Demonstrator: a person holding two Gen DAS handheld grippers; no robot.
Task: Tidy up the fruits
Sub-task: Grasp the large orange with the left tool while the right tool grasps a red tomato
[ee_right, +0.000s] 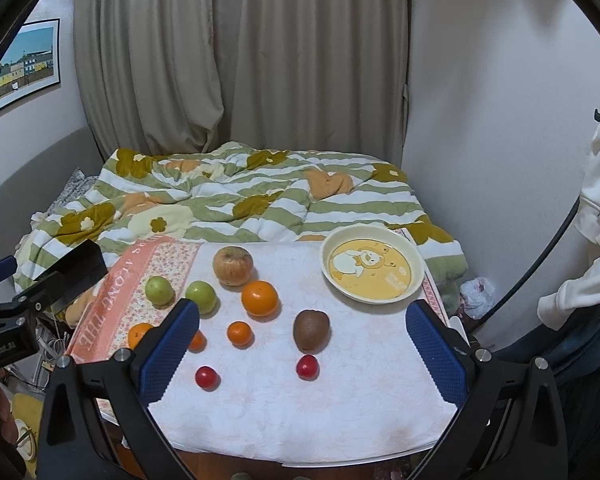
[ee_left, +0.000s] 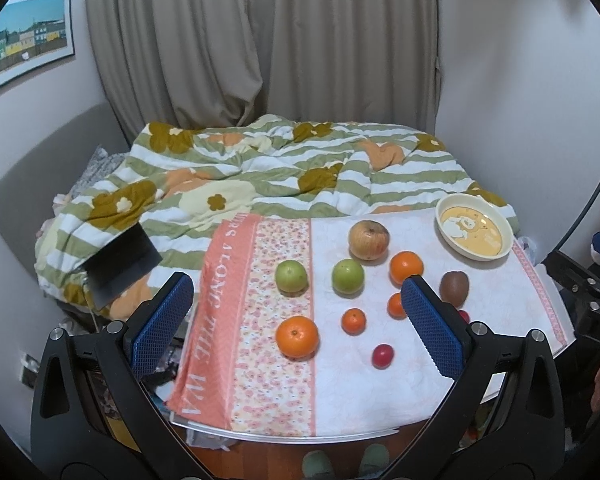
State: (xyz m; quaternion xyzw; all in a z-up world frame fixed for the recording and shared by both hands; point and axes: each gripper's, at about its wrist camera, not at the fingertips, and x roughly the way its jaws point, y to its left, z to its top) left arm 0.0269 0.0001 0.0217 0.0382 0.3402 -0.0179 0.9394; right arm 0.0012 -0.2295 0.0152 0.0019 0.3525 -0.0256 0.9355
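Fruits lie loose on a cloth-covered table (ee_right: 340, 420): a reddish apple (ee_right: 233, 266), two green apples (ee_right: 159, 290) (ee_right: 200, 297), two large oranges (ee_right: 260, 298) (ee_left: 297, 337), two small tangerines (ee_right: 240, 333) (ee_left: 353, 321), a brown kiwi (ee_right: 311, 330) and two small red fruits (ee_right: 307, 367) (ee_right: 207, 377). A cream bowl (ee_right: 372, 276) with a cartoon print stands empty at the back right. My left gripper (ee_left: 300, 312) is open and empty above the table's front left. My right gripper (ee_right: 302, 336) is open and empty above the front, the kiwi between its fingers in view.
A bed with a green striped floral quilt (ee_right: 240, 200) lies behind the table, with curtains (ee_right: 240, 60) beyond. A black box (ee_left: 120, 266) sits on the quilt at left. A white garment (ee_right: 596, 220) hangs at right. A pink-patterned cloth (ee_left: 228, 320) covers the table's left side.
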